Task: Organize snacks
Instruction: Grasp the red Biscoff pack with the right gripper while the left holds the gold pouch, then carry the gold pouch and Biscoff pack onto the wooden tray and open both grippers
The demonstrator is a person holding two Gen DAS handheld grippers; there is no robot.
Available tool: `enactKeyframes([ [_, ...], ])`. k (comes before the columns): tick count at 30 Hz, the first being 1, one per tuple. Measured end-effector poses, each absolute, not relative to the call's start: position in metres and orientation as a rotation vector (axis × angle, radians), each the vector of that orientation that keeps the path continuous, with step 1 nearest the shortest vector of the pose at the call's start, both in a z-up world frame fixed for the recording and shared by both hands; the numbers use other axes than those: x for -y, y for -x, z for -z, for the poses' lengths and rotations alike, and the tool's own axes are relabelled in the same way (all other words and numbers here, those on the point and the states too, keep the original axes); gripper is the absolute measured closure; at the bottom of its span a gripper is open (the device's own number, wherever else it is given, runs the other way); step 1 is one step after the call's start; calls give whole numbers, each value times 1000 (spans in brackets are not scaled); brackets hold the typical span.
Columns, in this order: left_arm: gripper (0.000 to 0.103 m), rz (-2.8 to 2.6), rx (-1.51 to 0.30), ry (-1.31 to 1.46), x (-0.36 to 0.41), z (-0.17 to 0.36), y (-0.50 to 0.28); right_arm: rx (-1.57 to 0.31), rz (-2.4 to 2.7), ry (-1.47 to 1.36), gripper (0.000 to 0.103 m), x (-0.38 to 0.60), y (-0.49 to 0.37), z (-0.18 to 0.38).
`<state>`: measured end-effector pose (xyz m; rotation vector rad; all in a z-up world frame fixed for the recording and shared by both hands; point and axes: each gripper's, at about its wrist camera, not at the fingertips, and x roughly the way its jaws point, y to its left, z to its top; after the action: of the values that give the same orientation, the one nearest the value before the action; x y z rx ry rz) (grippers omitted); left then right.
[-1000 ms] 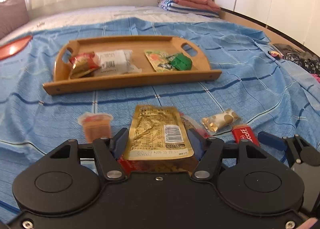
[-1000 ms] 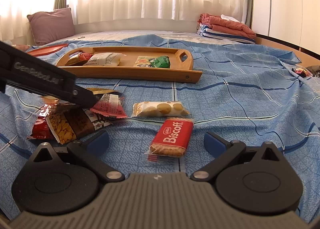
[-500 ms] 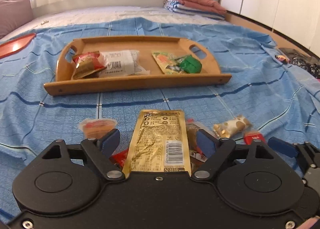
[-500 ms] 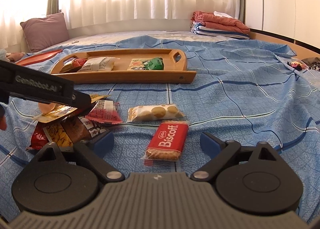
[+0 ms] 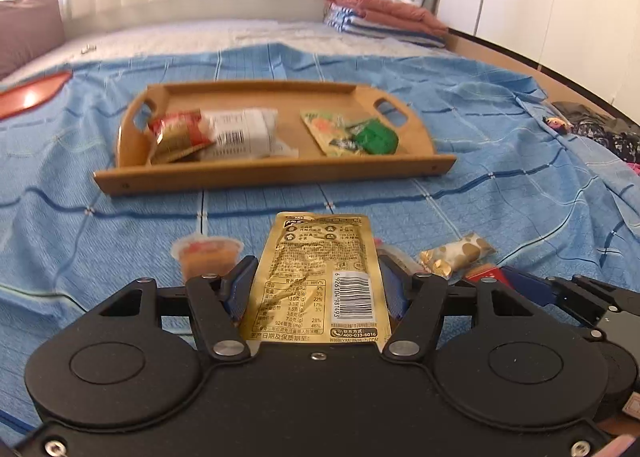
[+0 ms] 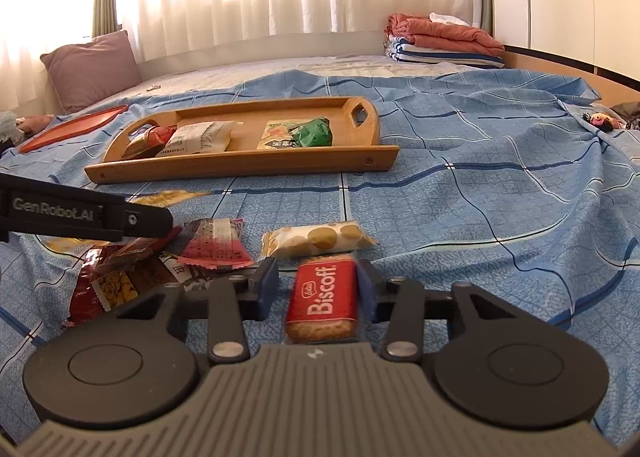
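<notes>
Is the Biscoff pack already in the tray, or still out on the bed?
Out. The Biscoff pack lies on the blue sheet, well before the tray, between the right gripper pads, which have just been closing.

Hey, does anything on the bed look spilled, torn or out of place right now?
Nothing looks spilled or torn. The only untidy part is a loose heap of snack packets overlapping on the blue sheet, outside the wooden tray. The packets already in the tray lie flat.

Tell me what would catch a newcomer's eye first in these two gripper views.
Likely the gold snack packet pinched in the left gripper, and the red Biscoff biscuit between the right gripper's jaws, which have just been closing. Beyond them a wooden tray with snacks sits on the blue checked bedspread.
</notes>
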<state>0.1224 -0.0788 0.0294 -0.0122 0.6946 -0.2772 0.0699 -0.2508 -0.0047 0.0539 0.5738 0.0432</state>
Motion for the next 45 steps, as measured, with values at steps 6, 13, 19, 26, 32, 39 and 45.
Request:
enactKeyframes([
  [6, 41, 268, -648, -13, 76, -41, -115, -568, -29, -66, 65, 254, -66, 1],
  [13, 41, 248, -642, -9, 68, -42, -111, -566, 42, -22, 34, 245, -51, 5],
  [19, 41, 230, -630, -7, 59, -43, -109, -581, 85, 88, 33, 230, -44, 11],
  [26, 41, 205, -614, 6, 49, -47, -108, -610, 39, 68, 57, 236, -47, 5],
  [32, 41, 201, -591, 9, 43, -54, -109, -581, -3, 68, 64, 231, -40, -3],
  [39, 41, 205, -530, 2, 34, -77, -119, -520, -21, -11, 64, 242, -45, -30],
  [45, 41, 192, -492, 20, 24, -99, -139, -465, -31, -67, 64, 256, -70, -57],
])
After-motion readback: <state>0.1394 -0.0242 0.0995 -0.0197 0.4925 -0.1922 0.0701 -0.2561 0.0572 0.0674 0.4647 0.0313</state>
